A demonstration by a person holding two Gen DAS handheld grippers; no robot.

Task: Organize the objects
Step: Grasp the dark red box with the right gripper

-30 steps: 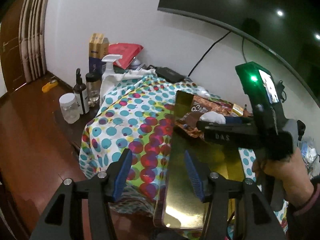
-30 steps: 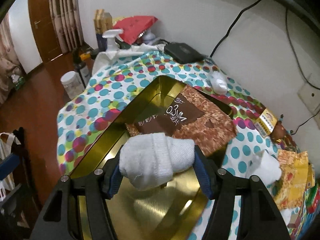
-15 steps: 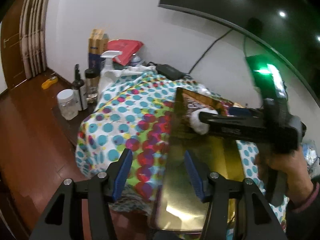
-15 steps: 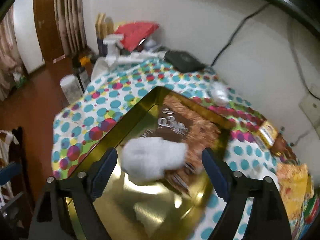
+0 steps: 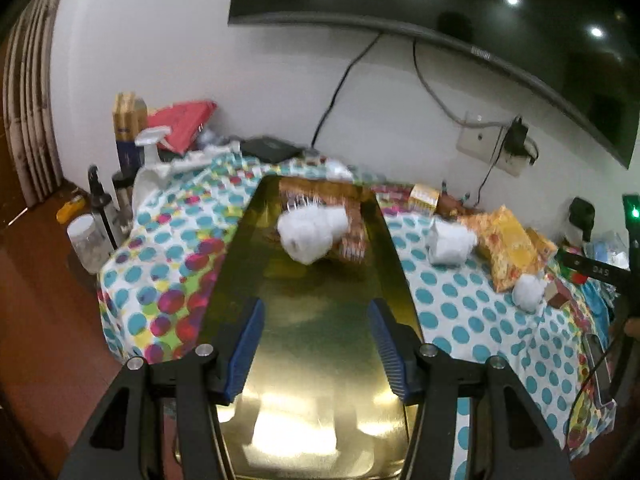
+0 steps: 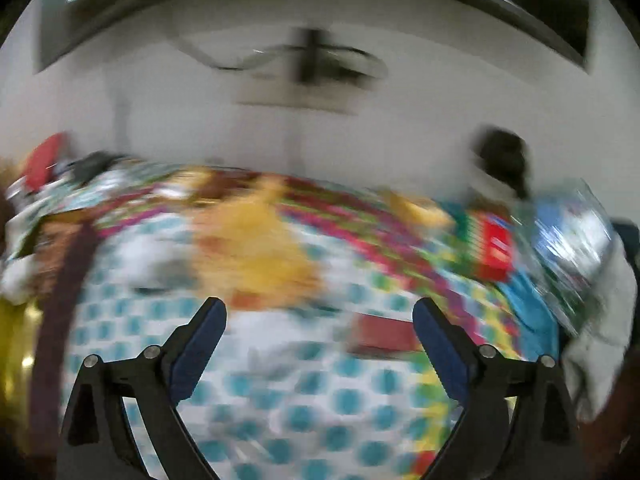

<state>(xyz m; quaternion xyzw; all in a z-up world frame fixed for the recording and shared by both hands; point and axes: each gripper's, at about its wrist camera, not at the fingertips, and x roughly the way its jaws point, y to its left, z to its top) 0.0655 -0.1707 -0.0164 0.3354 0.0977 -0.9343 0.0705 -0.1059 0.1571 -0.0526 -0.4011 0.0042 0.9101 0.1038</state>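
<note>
From the left wrist view we see the left hand-held gripper [image 5: 316,344] with its blue pads spread apart and nothing between them, poised over the near end of a gold tray [image 5: 320,360] that lies on the tabletop [image 5: 460,320] under a polka-dot cloth. At the far end of the tray a white rolled sock [image 5: 308,232] rests against a brown snack packet [image 5: 352,216], both inside the rim. To the right of the tray, on the cloth, we make out a second white bundle [image 5: 450,242] just beside a yellow packet [image 5: 508,244], and a smaller white ball [image 5: 528,292] near that packet's front corner. A spray bottle [image 5: 150,160] and a clear jar [image 5: 86,242] stand off the left side.

The right wrist view is badly smeared. We can tell the right hand-held gripper [image 6: 320,340] is wide open and empty above the dotted cloth, with a yellow shape, probably the yellow packet [image 6: 260,248], ahead of it; other items there are too blurred to name
</note>
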